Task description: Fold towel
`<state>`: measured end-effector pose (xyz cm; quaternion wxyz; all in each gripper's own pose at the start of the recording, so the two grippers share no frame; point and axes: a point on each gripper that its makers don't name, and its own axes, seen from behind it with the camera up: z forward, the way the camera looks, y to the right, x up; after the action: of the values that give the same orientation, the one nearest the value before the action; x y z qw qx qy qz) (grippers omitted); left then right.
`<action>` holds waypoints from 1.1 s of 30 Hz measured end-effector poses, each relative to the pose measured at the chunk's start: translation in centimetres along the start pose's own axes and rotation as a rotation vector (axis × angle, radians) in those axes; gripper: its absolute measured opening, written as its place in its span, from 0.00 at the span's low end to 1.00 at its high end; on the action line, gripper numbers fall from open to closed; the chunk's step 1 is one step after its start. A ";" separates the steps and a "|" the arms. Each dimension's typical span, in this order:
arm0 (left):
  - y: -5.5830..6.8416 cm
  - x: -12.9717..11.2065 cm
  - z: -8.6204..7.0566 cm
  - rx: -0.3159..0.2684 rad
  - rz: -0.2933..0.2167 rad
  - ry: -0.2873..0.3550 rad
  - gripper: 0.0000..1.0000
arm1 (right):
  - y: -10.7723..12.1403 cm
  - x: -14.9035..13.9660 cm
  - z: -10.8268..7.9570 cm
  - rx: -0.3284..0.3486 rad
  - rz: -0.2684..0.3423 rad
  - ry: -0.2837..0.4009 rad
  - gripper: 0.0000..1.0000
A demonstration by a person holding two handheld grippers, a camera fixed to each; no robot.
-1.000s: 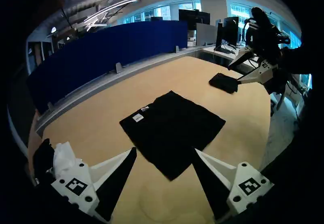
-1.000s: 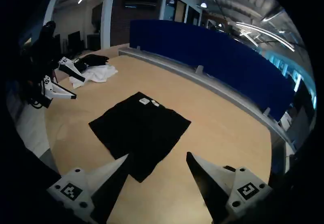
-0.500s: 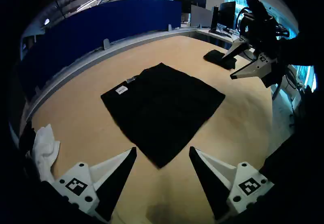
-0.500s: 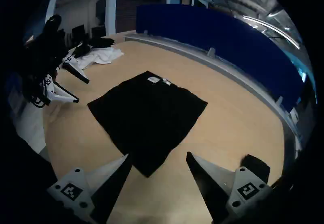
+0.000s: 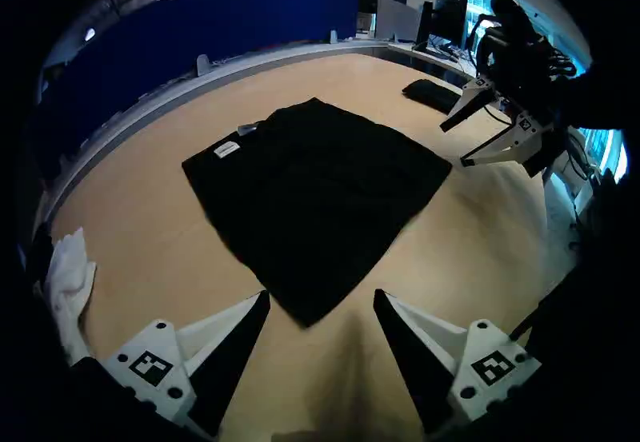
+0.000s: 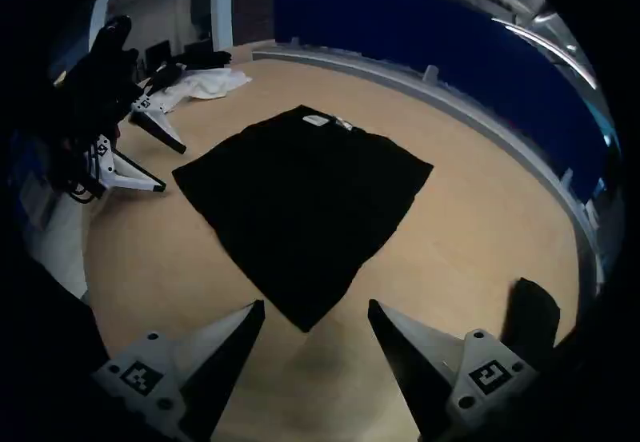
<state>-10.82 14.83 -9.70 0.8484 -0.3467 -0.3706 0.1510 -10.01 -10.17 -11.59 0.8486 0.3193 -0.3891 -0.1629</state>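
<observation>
The black towel (image 5: 320,194) lies spread flat in the middle of the wooden surface (image 5: 136,218). It looks soft, light and limp, likely to sag and crease once lifted, so its corners seem the best places to pinch. The left gripper (image 5: 320,294) faces one near corner, jaws spread and empty. The right gripper (image 6: 314,304) faces another corner, likewise spread. A white cloth (image 5: 68,270) lies well apart.

A white cloth (image 5: 68,270) is lying at the counter's (image 5: 128,202) near left edge; a blue partition (image 5: 200,18) is running along its far side.
</observation>
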 end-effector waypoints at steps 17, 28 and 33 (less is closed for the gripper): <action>-0.5 -1.5 1.1 -0.009 0.001 -0.051 0.72 | -0.4 -1.4 1.4 0.023 0.023 -0.026 0.79; -0.9 -1.6 0.7 0.009 -0.013 -0.065 0.59 | -1.2 -2.4 2.0 0.034 0.018 -0.062 0.63; -0.9 -1.7 0.9 0.011 0.002 -0.067 0.59 | -0.8 -2.4 2.1 0.025 0.033 -0.064 0.49</action>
<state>-12.60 13.73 -9.48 0.8373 -0.3372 -0.3975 0.1651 -13.19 -10.40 -12.41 0.8342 0.3178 -0.4236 -0.1540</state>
